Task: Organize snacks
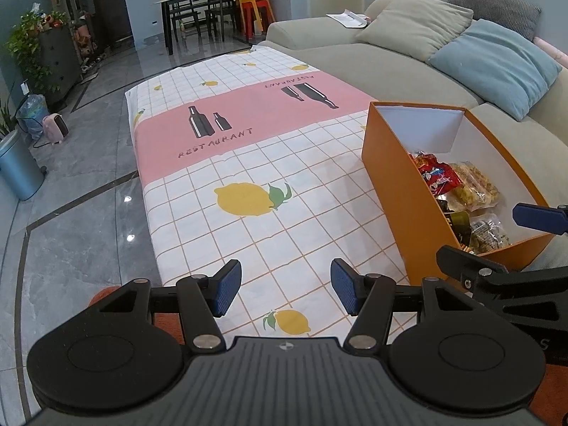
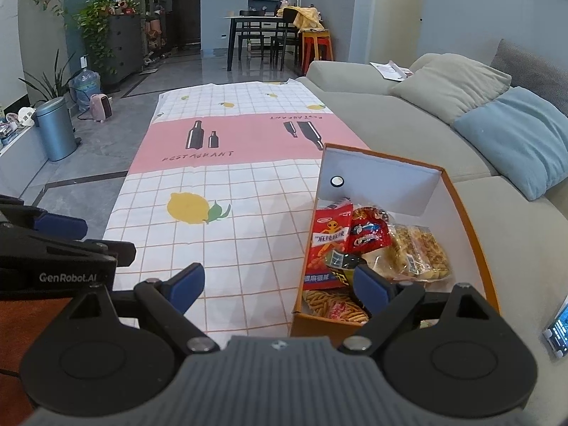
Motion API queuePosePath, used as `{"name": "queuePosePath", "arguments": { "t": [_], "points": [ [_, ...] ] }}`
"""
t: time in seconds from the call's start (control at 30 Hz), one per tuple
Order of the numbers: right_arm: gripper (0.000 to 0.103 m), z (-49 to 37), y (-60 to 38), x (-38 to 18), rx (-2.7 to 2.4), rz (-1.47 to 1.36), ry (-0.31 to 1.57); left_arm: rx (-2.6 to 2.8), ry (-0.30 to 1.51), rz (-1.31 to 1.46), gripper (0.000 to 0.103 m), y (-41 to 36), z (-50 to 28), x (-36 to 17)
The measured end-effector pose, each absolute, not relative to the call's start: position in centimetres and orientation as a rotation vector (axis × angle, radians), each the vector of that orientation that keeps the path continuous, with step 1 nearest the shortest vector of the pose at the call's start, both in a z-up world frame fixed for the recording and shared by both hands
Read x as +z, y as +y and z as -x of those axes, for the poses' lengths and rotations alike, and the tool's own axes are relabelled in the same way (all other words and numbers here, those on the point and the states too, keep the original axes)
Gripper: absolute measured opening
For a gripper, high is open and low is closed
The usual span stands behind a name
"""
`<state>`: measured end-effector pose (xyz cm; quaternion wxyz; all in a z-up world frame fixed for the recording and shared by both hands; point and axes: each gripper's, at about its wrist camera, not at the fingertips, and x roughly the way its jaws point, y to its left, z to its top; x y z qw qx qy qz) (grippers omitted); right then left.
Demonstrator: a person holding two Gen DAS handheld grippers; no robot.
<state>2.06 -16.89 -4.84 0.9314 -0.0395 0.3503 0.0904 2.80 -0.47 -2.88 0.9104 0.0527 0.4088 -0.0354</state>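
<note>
On tablecloth: orange box w/ snack packs; both grippers' fingers spread, holding nothing.

I see an orange box with a white inside standing open on the worktop's right side. Its near half holds the snacks: a red alien-print packet upright against the left wall, a red bag, and clear-wrapped golden crisps.
</note>
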Motion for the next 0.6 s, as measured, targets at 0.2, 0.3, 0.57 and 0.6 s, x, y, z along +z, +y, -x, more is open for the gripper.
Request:
{"name": "queuePosePath", "arguments": {
  "t": [0.2,0.3,0.57,0.6],
  "points": [
    [0.089,-2.08,-16.87,-4.99,0.190,0.079,0.723,-0.074,0.847,-0.101,0.068,-0.45,-2.80,-2.81],
    [0.089,-2.14,-16.95,-5.02,0.192,0.075,0.730,-0.073,0.846,-0.102,0.068,-0.43,-2.79,-2.79],
    [0.089,-2.13,-16.85,-5.09,0.193,0.075,0.729,-0.069,0.846,-0.097,0.068,-0.36,-2.72,-2.78],
    [0.089,-2.13,-16.84,-5.10,0.193,0.075,0.730,-0.071,0.846,-0.095,0.068,-0.35,-2.68,-2.78]
  ]
}}
